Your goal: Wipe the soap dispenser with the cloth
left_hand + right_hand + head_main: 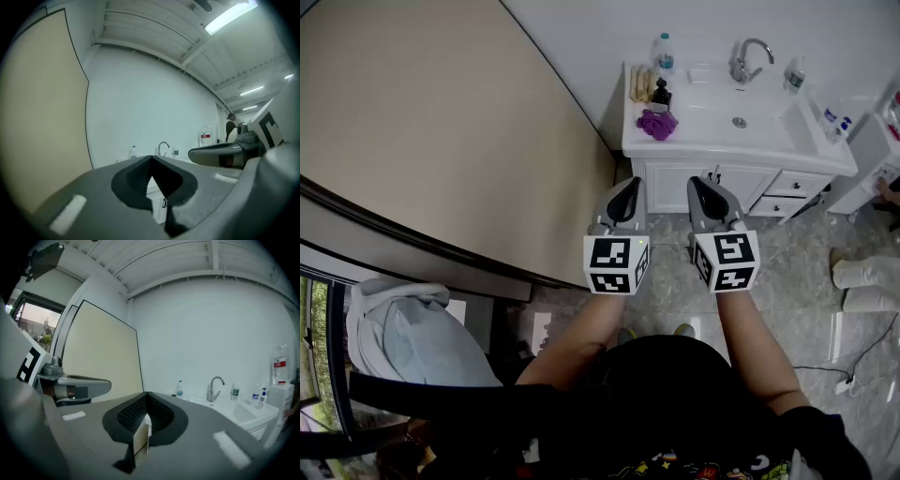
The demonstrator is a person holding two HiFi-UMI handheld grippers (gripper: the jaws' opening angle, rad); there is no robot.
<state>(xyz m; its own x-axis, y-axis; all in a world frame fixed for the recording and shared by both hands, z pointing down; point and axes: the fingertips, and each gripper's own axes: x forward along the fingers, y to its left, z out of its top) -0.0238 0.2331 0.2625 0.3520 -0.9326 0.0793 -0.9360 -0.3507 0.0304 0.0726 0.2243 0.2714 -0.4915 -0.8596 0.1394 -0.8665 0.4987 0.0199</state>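
Observation:
A purple cloth lies bunched on the left end of the white vanity top. Just behind it stands a small black soap dispenser. Both grippers hang over the floor in front of the vanity, well short of it. My left gripper is shut and holds nothing; its jaws meet at the tip. My right gripper is beside it, also shut and empty. From the gripper views only the vanity's top edge shows, with the cloth hidden behind the jaws.
A chrome faucet stands over the sink, with a water bottle at the back left and another at the right. A beige wall panel runs along the left. White shoes stand on the floor at the right.

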